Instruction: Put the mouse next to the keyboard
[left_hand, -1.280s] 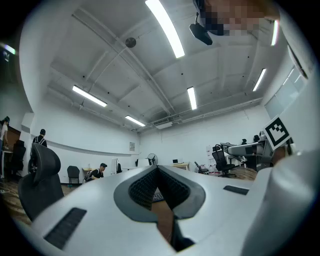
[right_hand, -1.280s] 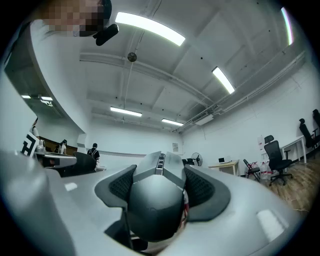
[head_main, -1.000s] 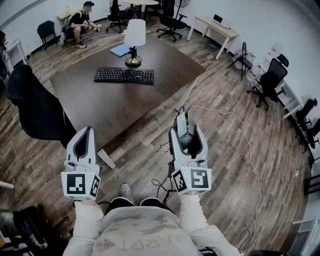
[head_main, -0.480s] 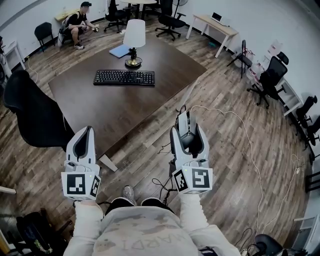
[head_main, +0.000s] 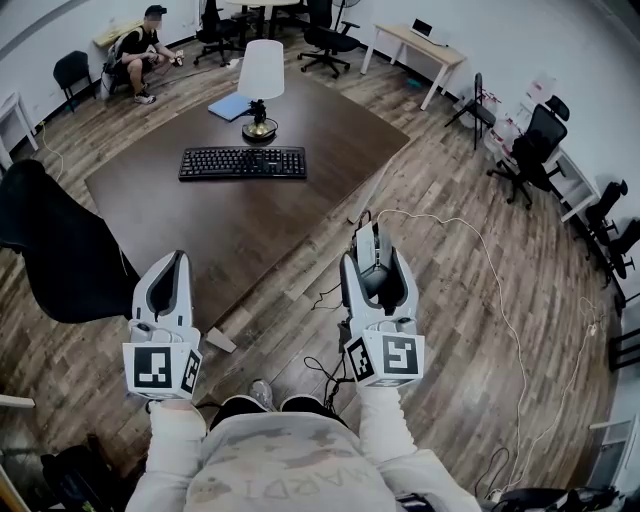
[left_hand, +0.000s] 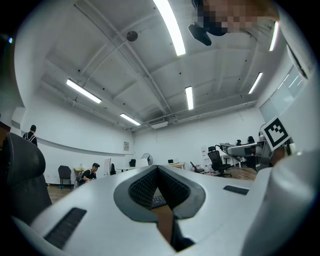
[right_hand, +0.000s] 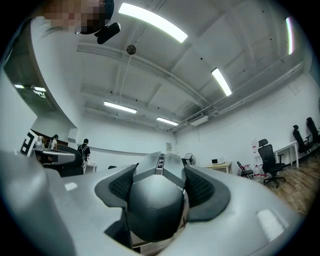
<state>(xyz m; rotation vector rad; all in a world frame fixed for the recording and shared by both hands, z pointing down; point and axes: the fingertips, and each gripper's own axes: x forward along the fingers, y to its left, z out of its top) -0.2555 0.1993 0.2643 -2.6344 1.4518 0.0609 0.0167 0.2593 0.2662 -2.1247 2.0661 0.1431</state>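
Observation:
A grey mouse (head_main: 371, 262) with a white cable sits clamped between the jaws of my right gripper (head_main: 373, 268), which hangs over the wood floor off the table's near right corner. In the right gripper view the mouse (right_hand: 156, 197) fills the gap between the pads. The black keyboard (head_main: 243, 162) lies far off on the dark brown table (head_main: 200, 215), in front of a lamp. My left gripper (head_main: 168, 282) is shut with nothing in it, near the table's front edge; in the left gripper view its pads (left_hand: 145, 186) meet at the tip.
A white-shaded lamp (head_main: 259, 88) and a blue notebook (head_main: 229, 106) stand behind the keyboard. A black chair (head_main: 50, 255) is at the table's left. The white cable (head_main: 500, 300) trails over the floor at right. A seated person (head_main: 135, 52) is at the back left.
The view has shifted a little: the table and keyboard sit slightly lower-left in frame and the black chair has slid left. Both grippers keep their places and the mouse stays held.

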